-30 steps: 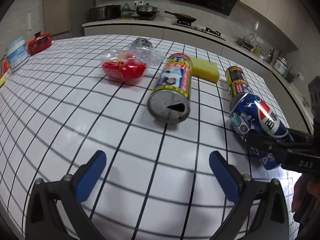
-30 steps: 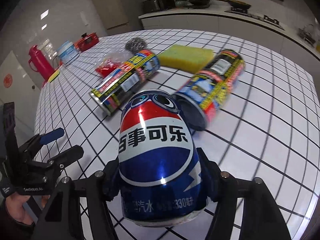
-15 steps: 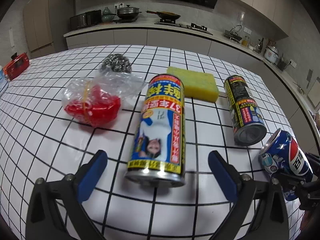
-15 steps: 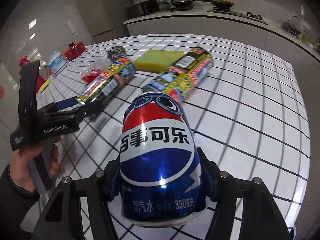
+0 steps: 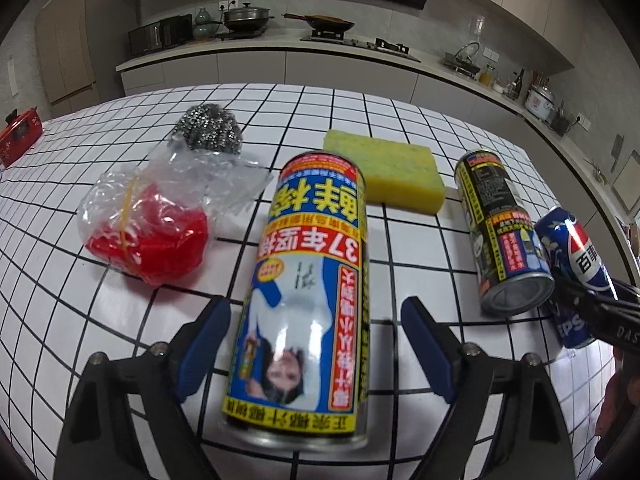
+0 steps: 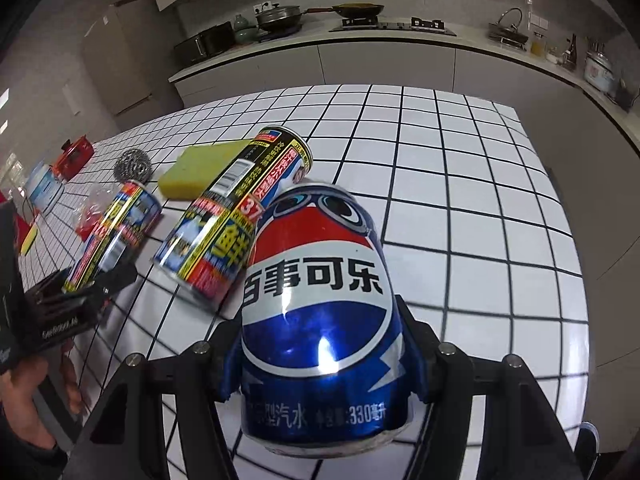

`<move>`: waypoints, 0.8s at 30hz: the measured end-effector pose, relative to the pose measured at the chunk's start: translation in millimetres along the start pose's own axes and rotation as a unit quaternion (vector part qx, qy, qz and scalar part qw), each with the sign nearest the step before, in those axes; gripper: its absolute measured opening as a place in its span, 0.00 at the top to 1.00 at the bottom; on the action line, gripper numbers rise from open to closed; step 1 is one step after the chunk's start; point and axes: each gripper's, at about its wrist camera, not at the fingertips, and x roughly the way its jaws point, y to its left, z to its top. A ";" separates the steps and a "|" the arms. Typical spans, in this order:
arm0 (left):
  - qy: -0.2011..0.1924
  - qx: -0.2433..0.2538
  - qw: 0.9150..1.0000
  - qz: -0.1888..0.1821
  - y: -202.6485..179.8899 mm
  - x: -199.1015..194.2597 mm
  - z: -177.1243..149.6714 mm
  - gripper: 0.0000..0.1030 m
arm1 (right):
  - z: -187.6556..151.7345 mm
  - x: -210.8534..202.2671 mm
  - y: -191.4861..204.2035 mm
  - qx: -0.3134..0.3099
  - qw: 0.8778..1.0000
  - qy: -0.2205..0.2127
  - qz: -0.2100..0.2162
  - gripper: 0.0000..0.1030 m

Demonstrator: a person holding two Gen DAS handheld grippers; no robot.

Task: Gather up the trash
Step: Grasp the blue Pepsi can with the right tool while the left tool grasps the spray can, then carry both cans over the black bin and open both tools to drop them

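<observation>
1. Right gripper (image 6: 320,364): its jaws are clamped on the sides of a Pepsi can (image 6: 320,300), which points forward along the fingers. The can is carried clear of the table (image 6: 480,200), evidently so that it can go to a bin; no bin is in view.

2. Left gripper (image 5: 316,344): its jaws have just been closing and stand on either side of a tall blue can (image 5: 312,280) lying on the table. A gap shows beside each pad (image 5: 204,340), so the can is straddled, not yet gripped. The jaws sit across the can's lower body, judged the likely place to clamp a round side without it rolling away.

3. Second can (image 5: 504,232): lies to the right of the left gripper, apart from the blue can and close beside the carried Pepsi can. Untouched.

4. Other items ahead of the left gripper: a yellow sponge (image 5: 388,172), a steel scourer (image 5: 210,130), and a clear bag (image 5: 152,216) with red contents to the left. The bag looks like trash; the sponge and scourer may not be.

5. Assessment: one piece collected, one about to be taken, at least one can and the bag remaining. Risk: the smooth lying can may roll if one pad meets it first.
</observation>
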 end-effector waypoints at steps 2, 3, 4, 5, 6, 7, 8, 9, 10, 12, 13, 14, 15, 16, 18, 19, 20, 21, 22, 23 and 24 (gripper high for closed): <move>0.002 0.005 1.000 0.003 -1.7 1.7 1.5 0.15 | 4.5 7.0 2.1 0.001 1.000 0.002 -0.005 0.37; 0.003 0.005 1.000 0.004 -1.4 2.6 2.8 0.15 | 6.9 10.9 3.5 0.000 1.000 0.007 -0.008 0.36; 0.004 0.006 1.000 0.005 -1.2 3.4 3.5 0.15 | 8.6 14.0 5.1 -0.001 1.000 0.010 -0.013 0.36; 0.005 0.008 1.000 0.007 -1.8 4.4 4.4 0.15 | 9.0 14.7 7.1 -0.004 1.000 0.008 -0.018 0.35; 0.006 0.011 1.000 0.008 -3.1 5.5 5.8 0.15 | 10.2 16.1 8.3 -0.004 1.000 0.009 -0.018 0.34; 0.007 0.013 1.000 0.009 -3.7 6.0 6.7 0.15 | 10.6 16.4 8.9 -0.004 1.000 0.009 -0.018 0.33; 0.008 0.016 1.000 0.009 -4.4 6.5 7.5 0.15 | 11.1 16.9 8.6 -0.004 1.000 0.008 -0.021 0.32; 0.009 0.019 1.000 0.011 -4.7 7.2 8.1 0.15 | 10.5 16.3 9.0 -0.004 1.000 0.007 -0.023 0.31; 0.010 0.025 0.999 0.017 -6.4 8.0 8.1 0.15 | 11.0 16.1 8.2 -0.001 1.000 0.005 -0.023 0.31; 0.009 0.031 0.999 0.024 -8.7 7.2 7.6 0.23 | 11.5 16.5 6.0 0.002 1.000 0.006 -0.023 0.31; 0.006 0.034 0.999 0.026 -8.7 6.4 8.9 0.29 | 11.6 16.1 5.7 0.004 1.000 0.005 -0.016 0.36; 0.002 0.035 0.999 0.026 -9.3 4.4 8.9 0.45 | 11.9 15.4 5.8 0.004 1.000 0.004 -0.012 0.39; 0.003 0.034 0.999 0.022 -10.0 3.6 10.1 0.48 | 12.5 14.8 6.3 0.003 1.000 0.002 -0.015 0.40; 0.002 0.033 0.999 0.021 -9.7 3.1 10.2 0.48 | 13.2 13.9 7.1 0.003 1.000 0.001 -0.013 0.40; -0.002 0.030 0.999 0.013 -10.3 0.1 7.7 0.48 | 13.4 11.4 7.8 0.003 1.000 -0.003 -0.010 0.40; -0.003 0.029 1.000 0.011 -10.9 -1.9 6.3 0.48 | 13.1 9.8 7.9 0.003 1.000 -0.005 -0.009 0.40; -0.004 0.027 1.000 0.009 -11.8 -4.7 4.3 0.48 | 12.2 7.0 8.6 0.002 1.000 -0.008 -0.009 0.40; -0.007 0.026 1.000 0.008 -13.2 -8.9 1.7 0.49 | 11.7 3.7 8.4 0.001 1.000 -0.011 -0.009 0.40; -0.010 0.027 1.000 0.010 -14.1 -11.2 0.7 0.48 | 11.0 -0.2 8.0 -0.001 1.000 -0.016 -0.011 0.40; -0.014 0.029 0.999 0.011 -16.7 -15.7 -1.4 0.48 | 10.3 -4.0 7.0 0.000 1.000 -0.019 -0.010 0.40; -0.016 0.028 0.999 0.011 -18.3 -18.5 -2.7 0.49 | 9.5 -7.3 5.7 0.000 1.000 -0.021 -0.008 0.40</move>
